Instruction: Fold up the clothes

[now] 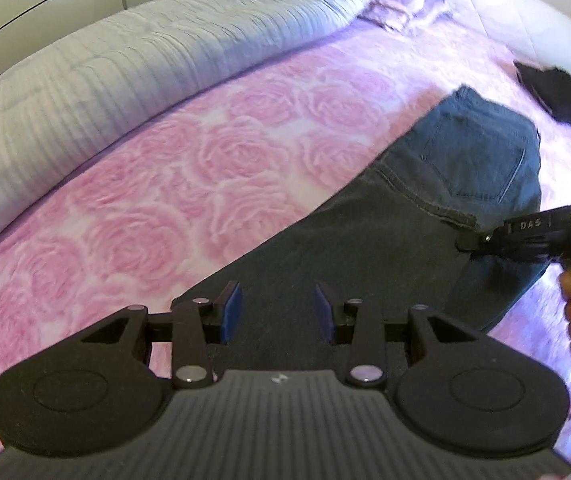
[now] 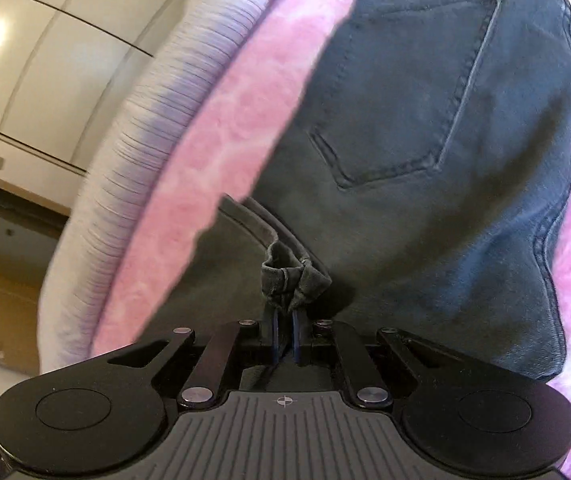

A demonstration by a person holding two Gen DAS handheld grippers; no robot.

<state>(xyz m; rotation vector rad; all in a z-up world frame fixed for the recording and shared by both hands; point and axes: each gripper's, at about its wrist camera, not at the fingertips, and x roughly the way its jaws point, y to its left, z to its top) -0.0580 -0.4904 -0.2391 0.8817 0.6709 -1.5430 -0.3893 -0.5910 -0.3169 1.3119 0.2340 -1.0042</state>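
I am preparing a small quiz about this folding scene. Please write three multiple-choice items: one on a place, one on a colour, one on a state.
1. Where do the jeans lie?
A. on the pink rose blanket
B. on the floor
C. on a chair

2. What colour are the left gripper pads?
A. red
B. blue
C. white

3. The right gripper is:
A. open and empty
B. shut on the jeans
C. out of view

Key: 1 A, pink blanket surrounds the denim; 2 B, both pads look blue; 3 B, bunched denim sits between its fingers.
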